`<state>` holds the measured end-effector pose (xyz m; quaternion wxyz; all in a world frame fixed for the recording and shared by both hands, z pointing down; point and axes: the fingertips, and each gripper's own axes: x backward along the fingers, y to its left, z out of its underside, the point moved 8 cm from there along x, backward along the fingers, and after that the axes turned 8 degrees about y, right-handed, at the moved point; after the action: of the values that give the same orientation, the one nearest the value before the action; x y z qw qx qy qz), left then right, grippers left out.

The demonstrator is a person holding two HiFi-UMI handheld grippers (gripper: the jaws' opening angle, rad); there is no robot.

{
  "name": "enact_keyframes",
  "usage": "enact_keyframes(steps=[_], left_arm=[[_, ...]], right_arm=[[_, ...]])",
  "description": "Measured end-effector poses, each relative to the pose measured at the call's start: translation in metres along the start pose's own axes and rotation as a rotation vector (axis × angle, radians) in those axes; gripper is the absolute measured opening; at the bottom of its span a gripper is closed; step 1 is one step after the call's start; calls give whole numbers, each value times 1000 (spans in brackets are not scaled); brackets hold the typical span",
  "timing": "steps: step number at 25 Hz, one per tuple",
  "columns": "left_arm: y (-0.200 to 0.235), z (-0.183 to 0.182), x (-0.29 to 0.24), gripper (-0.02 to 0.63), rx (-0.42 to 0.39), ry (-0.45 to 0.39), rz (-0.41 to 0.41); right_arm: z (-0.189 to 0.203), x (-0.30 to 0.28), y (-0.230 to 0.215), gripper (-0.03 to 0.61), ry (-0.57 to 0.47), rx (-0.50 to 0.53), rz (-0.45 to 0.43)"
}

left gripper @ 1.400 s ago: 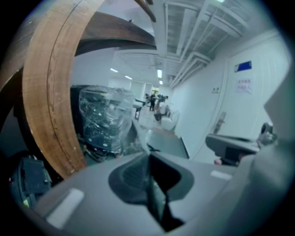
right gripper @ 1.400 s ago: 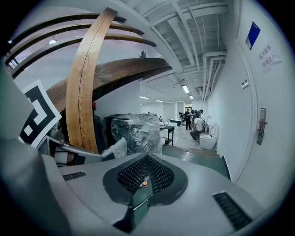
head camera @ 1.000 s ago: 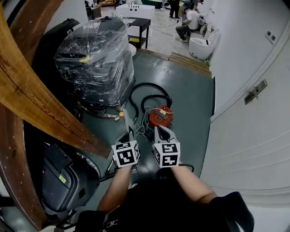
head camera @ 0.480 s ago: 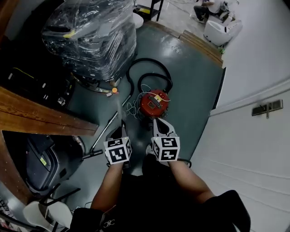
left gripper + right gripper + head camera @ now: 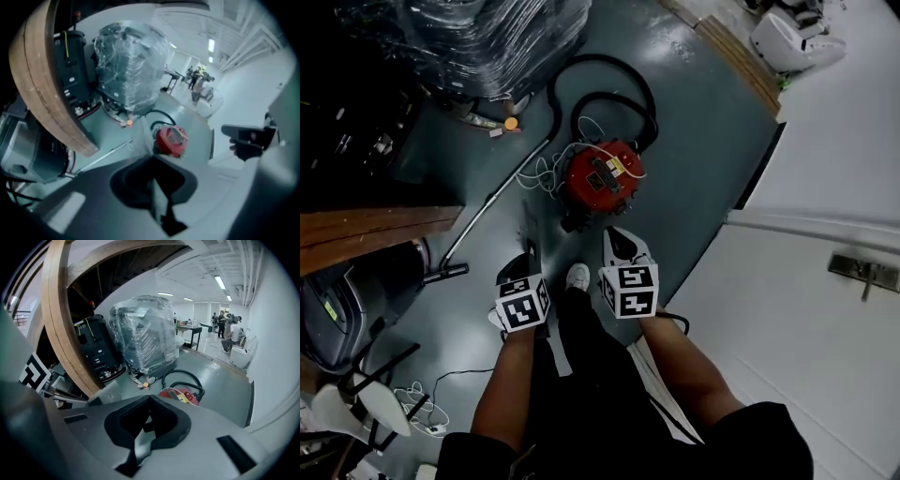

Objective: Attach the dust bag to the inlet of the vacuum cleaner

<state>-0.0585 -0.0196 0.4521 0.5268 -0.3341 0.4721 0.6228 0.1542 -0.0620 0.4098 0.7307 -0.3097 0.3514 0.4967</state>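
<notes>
Resting on glossy floor [image 5: 703, 159], round red vacuum cleaner [image 5: 600, 178], looped black hose [image 5: 600, 59]

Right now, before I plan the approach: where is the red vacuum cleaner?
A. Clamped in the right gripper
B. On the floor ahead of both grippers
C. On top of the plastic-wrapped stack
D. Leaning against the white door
B: the red vacuum cleaner sits on the grey floor, just beyond the left gripper and the right gripper. Neither gripper touches it, and its black hose loops behind it.
</notes>
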Motion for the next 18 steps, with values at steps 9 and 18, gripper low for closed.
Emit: enact_keyframes(steps=[9, 18], left_arm=[[21, 27, -118, 17, 116, 16, 29], [18, 59, -201, 18, 153, 37, 7]], right_arm=[[17, -130, -61, 20, 52, 79, 1], [39, -236, -121, 160, 166, 290, 38]])
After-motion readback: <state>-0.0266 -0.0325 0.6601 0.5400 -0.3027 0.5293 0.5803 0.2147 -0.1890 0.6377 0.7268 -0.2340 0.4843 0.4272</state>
